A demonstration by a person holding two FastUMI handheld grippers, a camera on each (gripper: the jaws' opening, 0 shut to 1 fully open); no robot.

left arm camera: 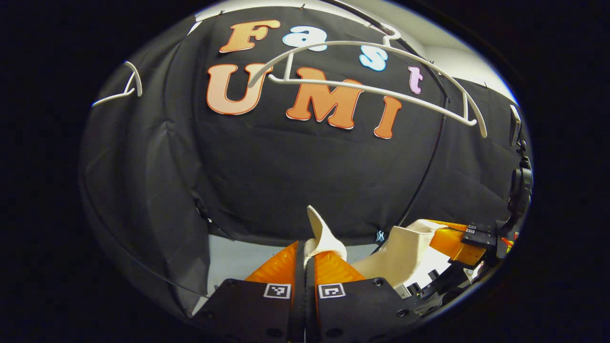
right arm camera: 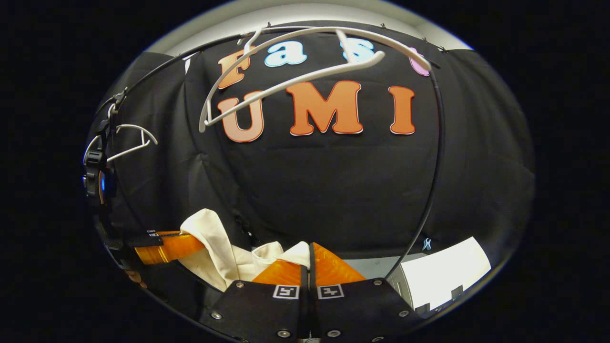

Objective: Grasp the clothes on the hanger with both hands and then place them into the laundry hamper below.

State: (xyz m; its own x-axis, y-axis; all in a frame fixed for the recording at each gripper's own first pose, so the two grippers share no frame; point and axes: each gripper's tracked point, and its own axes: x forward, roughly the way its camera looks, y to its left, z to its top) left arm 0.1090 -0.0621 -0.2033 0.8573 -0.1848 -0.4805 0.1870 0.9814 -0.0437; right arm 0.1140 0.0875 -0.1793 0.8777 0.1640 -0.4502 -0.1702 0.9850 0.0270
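Pinching cream garment (left arm camera: 324, 236) — both grippers

Garment mostly hidden behind the fingers, other items cut off at the edges

In the left gripper view the cream clothes (left arm camera: 324, 236) show just a peak above the left hand-held gripper (left arm camera: 305, 259), the rest hidden behind it; the right hand-held gripper (left arm camera: 455, 240) is cut off at the view's rim. In the right gripper view the garment's lower part is hidden behind the gripper body, and the small hanger (right arm camera: 126, 143) is partly hidden by dark gear at the edge.
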